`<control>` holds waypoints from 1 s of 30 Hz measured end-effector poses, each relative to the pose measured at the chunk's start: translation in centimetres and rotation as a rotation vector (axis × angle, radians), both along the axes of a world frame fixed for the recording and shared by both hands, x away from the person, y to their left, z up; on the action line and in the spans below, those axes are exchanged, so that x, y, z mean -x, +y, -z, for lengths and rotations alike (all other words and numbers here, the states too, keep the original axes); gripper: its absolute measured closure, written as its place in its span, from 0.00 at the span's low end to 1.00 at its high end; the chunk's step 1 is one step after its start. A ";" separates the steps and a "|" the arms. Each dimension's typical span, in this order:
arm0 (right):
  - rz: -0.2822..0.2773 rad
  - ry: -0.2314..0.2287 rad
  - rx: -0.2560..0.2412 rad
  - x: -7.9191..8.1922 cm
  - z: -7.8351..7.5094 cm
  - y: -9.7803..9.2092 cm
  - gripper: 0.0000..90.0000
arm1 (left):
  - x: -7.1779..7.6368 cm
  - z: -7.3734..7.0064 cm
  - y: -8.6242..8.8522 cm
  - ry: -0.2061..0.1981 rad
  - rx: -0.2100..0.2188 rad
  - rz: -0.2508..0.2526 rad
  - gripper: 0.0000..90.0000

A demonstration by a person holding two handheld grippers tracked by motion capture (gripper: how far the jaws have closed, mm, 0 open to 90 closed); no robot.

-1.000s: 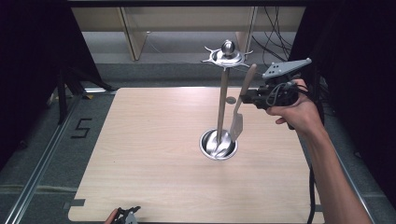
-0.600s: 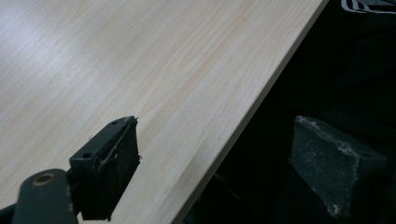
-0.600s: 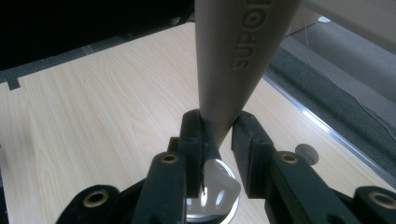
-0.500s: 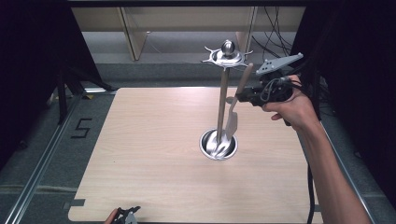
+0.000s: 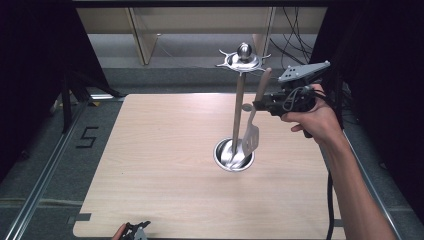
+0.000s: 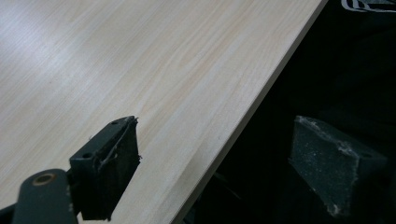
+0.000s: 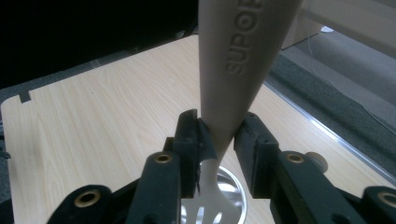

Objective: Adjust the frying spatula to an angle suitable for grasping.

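We hold the spatula (image 5: 252,131) clamped in the right gripper (image 5: 260,105), beside the stand (image 5: 239,100) near the table's (image 5: 150,175) far right; next — hook it on, we judge; left gripper (image 6: 215,163) gapes, idle.

Beige spatula (image 5: 254,131), light wood-grain table (image 5: 160,165)

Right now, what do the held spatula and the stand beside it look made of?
Spatula: likely matte beige plastic or silicone; dull surface, moulded lettering on the handle. Stand: apparently polished metal; mirror-bright base bowl and shiny top knob.
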State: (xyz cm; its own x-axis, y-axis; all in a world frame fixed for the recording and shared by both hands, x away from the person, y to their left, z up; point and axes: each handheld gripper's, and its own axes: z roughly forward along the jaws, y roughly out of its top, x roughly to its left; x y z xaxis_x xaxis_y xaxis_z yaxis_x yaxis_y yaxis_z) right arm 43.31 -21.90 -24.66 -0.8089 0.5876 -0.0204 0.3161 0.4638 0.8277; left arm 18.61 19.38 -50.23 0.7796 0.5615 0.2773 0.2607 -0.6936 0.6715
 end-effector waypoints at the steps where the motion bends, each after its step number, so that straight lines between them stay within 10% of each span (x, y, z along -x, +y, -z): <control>1: 0.006 -0.002 0.003 0.1 -0.1 0.0 0.77 | 0.0 0.0 0.0 0.000 0.000 -0.001 0.17; 30: 0.064 -0.007 -0.031 1.6 0.6 -1.2 0.53 | 0.0 0.0 -0.1 0.006 0.008 -0.003 0.17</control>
State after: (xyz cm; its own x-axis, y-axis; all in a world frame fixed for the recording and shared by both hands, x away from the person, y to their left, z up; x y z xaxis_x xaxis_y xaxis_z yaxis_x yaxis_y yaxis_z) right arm 41.70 -23.08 -25.30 -0.7693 0.6389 -0.0069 0.3385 0.4167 0.8437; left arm 18.59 19.33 -50.26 0.7793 0.5663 0.2683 0.2669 -0.6872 0.6756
